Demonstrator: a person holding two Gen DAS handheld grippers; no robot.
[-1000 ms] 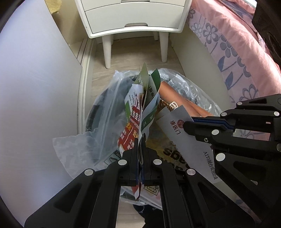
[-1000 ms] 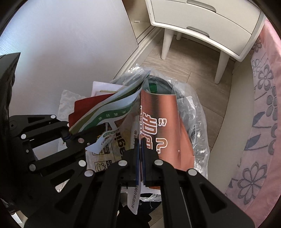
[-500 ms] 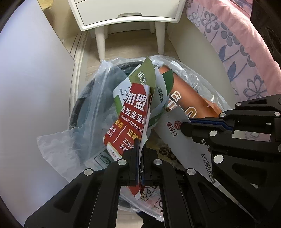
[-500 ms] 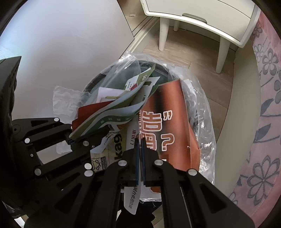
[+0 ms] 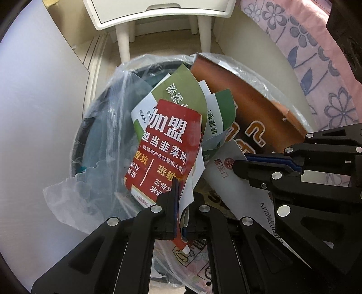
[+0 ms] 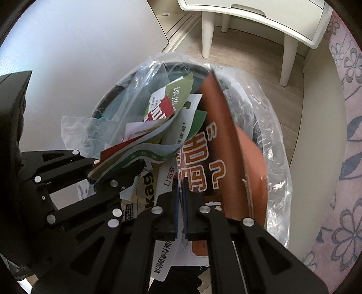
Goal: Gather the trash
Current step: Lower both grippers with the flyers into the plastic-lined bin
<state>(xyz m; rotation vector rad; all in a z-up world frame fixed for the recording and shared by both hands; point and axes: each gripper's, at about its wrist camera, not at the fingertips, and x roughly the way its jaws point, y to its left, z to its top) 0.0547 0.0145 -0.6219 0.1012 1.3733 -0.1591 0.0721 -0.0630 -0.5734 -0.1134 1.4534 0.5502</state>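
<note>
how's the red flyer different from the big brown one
The red flyer is the smaller sheet, pinched in the left gripper with green-and-white leaflets; the brown flyer is much larger, pinched in the right gripper with a white slip. The red one sits mid-bin, while the brown one leans over the rim of the trash bin. Both are glossy printed paper with large Chinese lettering, held over the bag-lined bin.

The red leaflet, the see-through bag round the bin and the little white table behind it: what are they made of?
Red leaflet: seemingly glossy printed paper; it bends and catches light.
Bag: thin clear plastic film, crinkled and shiny.
White table: probably painted wood with a smooth satin finish, though the coating hides what is underneath.
</note>
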